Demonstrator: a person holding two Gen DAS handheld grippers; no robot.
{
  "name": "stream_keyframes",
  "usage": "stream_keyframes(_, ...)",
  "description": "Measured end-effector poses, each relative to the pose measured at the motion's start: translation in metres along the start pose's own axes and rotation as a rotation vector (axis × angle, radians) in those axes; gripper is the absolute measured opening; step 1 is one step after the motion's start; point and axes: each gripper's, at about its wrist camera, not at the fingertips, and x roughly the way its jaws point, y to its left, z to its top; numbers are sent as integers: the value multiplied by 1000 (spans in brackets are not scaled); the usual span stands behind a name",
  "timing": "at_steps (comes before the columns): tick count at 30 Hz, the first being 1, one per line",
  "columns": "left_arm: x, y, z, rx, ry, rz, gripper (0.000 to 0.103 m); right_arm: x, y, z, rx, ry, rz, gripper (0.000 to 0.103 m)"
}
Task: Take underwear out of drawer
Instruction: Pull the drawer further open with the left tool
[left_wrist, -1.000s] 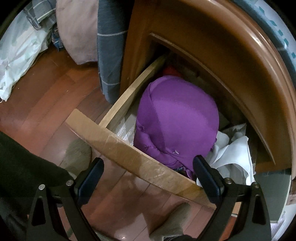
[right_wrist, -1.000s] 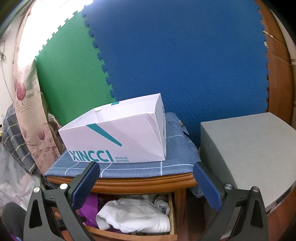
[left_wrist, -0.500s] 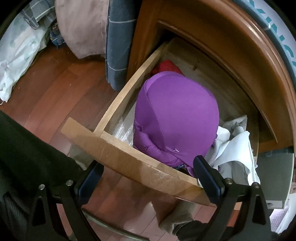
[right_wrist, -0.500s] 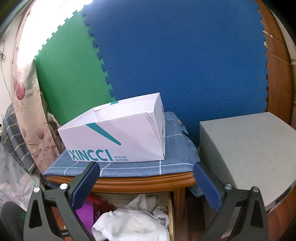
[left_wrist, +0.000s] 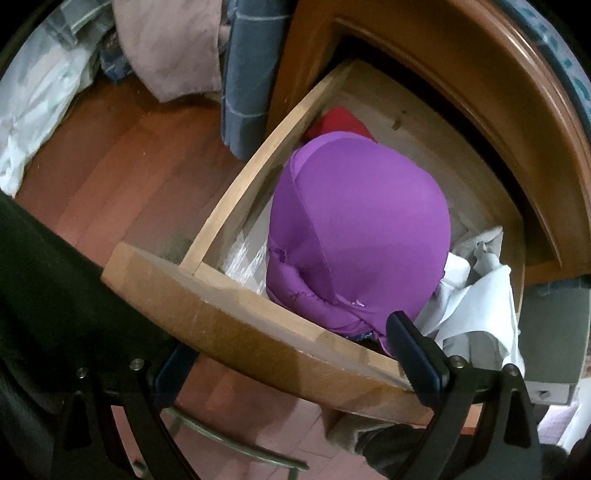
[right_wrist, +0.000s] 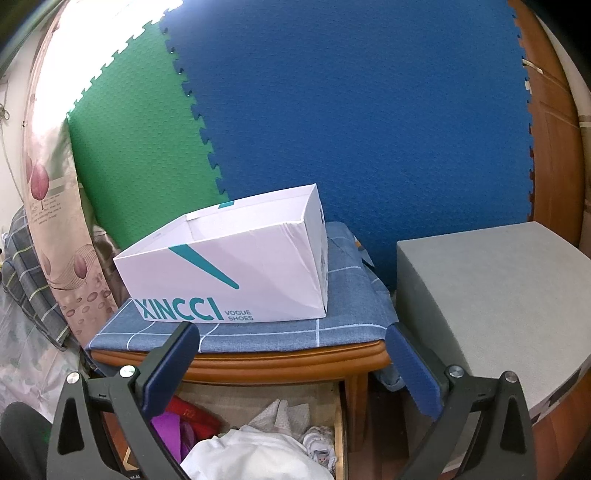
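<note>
Left wrist view: my left gripper (left_wrist: 291, 354) hangs open straddling the drawer front (left_wrist: 236, 325), purple underwear (left_wrist: 358, 229) lying inside just ahead, nearer than my open right gripper (right_wrist: 291, 350).

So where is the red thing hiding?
In the left wrist view, the red cloth lies at the drawer's back, behind the purple garment.

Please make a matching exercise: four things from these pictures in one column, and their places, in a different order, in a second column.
1. purple garment
2. red garment
3. white shoe box
4. grey block

A. on the blue checked cloth
B. at the back of the drawer
C. right of the wooden table
D. middle of the drawer, on top

Pairs: 1-D, 2-B, 3-A, 4-C
</note>
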Motion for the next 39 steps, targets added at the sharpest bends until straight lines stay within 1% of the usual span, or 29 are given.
stream_keyframes(3, -4, 0, -2, 3, -25, -3, 97, 0, 0, 0, -3, -3, -1, 103)
stream_keyframes(7, -19, -5, -5, 50, -61, 25, 95, 0, 0, 1, 4, -2, 0, 103)
stream_keyframes(9, -32, -10, -7, 113, -88, 51, 95, -1, -1, 1, 8, -5, 2, 103)
stream_keyframes(12, -54, -18, -9, 214, -105, 70, 95, -2, -1, 2, 10, -7, 2, 103)
stream_keyframes(15, -88, -33, -6, 342, -165, 42, 96, -3, -2, 2, 14, -11, 6, 103)
stream_keyframes(16, -99, -38, -5, 382, -192, 24, 97, -4, -2, 2, 13, -13, 7, 103)
stream_keyframes(17, -107, -45, -3, 418, -212, 14, 103, -5, -2, 2, 12, -15, 9, 103)
stream_keyframes(18, -110, -54, 1, 459, -218, 19, 103, -5, -2, 2, 12, -16, 11, 103)
stream_keyframes(19, -107, -64, 7, 494, -211, 42, 103, -6, -2, 2, 12, -17, 15, 103)
stream_keyframes(20, -104, -69, 11, 506, -200, 56, 103, -7, -2, 2, 10, -19, 16, 103)
stream_keyframes(21, -93, -76, 20, 516, -163, 66, 103, -8, -2, 2, 8, -21, 17, 103)
stream_keyframes(24, -68, -91, 34, 507, -110, 104, 103, -11, -4, 2, 7, -26, 17, 103)
stream_keyframes(27, -40, -109, 41, 534, -66, 161, 103, -12, -8, 3, 20, -26, 18, 103)
stream_keyframes(29, -28, -115, 43, 548, -61, 188, 103, -12, -11, 3, 33, -19, 21, 103)
stream_keyframes(30, -20, -119, 45, 557, -45, 205, 103, -12, -13, 4, 39, -17, 25, 103)
stream_keyframes(33, -8, -124, 47, 570, -34, 207, 103, -14, -15, 4, 42, -18, 33, 103)
stream_keyframes(37, 13, -123, 54, 583, 2, 292, 102, -13, -14, 4, 37, -13, 43, 103)
stream_keyframes(38, 18, -122, 56, 588, 16, 306, 102, -13, -14, 4, 37, -10, 46, 103)
stream_keyframes(39, 26, -122, 59, 587, 46, 316, 102, -13, -14, 4, 37, -8, 48, 103)
